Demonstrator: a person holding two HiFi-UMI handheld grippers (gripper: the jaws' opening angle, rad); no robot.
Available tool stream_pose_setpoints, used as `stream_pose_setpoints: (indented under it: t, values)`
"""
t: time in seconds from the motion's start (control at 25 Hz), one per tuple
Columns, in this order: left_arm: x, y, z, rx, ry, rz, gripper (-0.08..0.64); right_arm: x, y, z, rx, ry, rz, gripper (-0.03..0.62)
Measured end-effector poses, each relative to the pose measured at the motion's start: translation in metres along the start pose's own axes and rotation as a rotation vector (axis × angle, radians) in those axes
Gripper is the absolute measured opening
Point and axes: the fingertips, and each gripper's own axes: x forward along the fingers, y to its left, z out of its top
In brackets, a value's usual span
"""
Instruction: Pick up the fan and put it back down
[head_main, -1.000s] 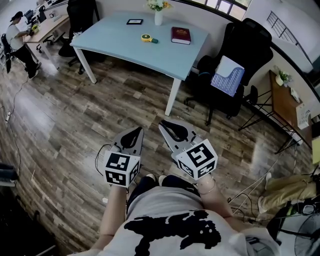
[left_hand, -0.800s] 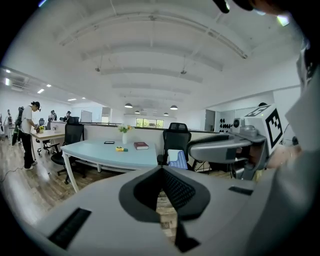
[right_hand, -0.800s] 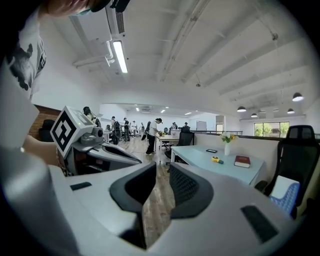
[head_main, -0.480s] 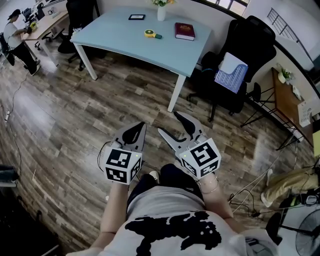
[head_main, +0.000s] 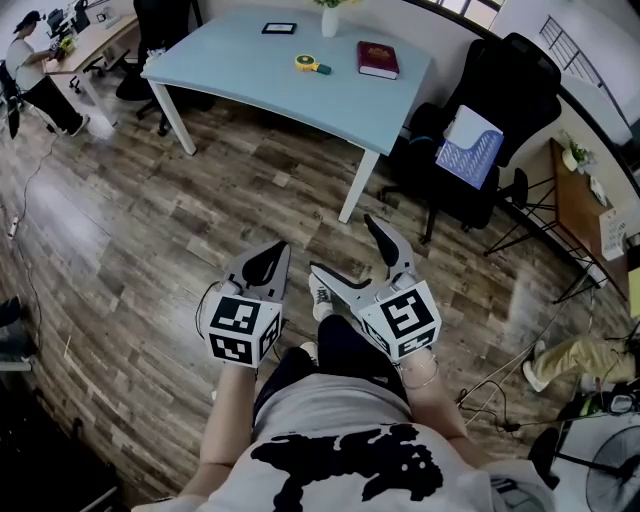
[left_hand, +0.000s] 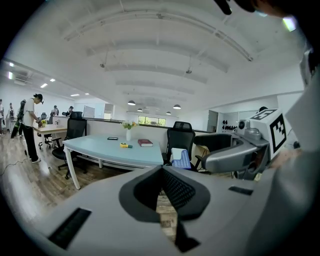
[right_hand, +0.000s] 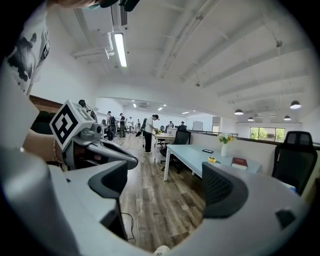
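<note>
1. Desk (head_main: 290, 80): ahead, carrying no fan.
2. Fan (head_main: 612, 488): grille apparently low at the person's right; turn there first.
3. Right tool (head_main: 343, 247): jaws just opened wide, empty; suited to reach.
4. Left tool (head_main: 278, 252): jaws together, empty.

No legible text (book (head_main: 378, 58) likely blurred)

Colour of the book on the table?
The book is dark red; head view shows it best.

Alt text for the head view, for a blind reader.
A person on a wood floor holds two claws forward: the left claw shut, the right claw empty, having just opened wide. Ahead stand a light blue table with a book and a black office chair.
</note>
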Motion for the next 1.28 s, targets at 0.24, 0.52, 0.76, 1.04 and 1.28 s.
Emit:
stream_pose_setpoints:
  t: [0.24, 0.52, 0.76, 1.04, 1.28]
  values:
    - [0.027, 0.025, 0.001, -0.014, 0.017, 0.019, 0.011, 0.030, -0.022, -0.005, 0.002, 0.006, 0.014, 0.457]
    - [0.079, 0.064, 0.023, -0.001, 0.027, 0.043, 0.011, 0.082, -0.074, -0.004, 0.016, 0.011, 0.042, 0.431]
    - [0.127, 0.100, 0.044, -0.024, 0.037, 0.075, 0.011, 0.130, -0.128, 0.000, 0.019, 0.031, 0.055, 0.425]
    - [0.174, 0.135, 0.072, -0.021, 0.028, 0.112, 0.011, 0.173, -0.183, 0.017, 0.024, -0.007, 0.039, 0.443]
    - [0.206, 0.158, 0.084, -0.041, 0.023, 0.133, 0.011, 0.200, -0.211, 0.020, 0.020, -0.006, 0.058, 0.445]
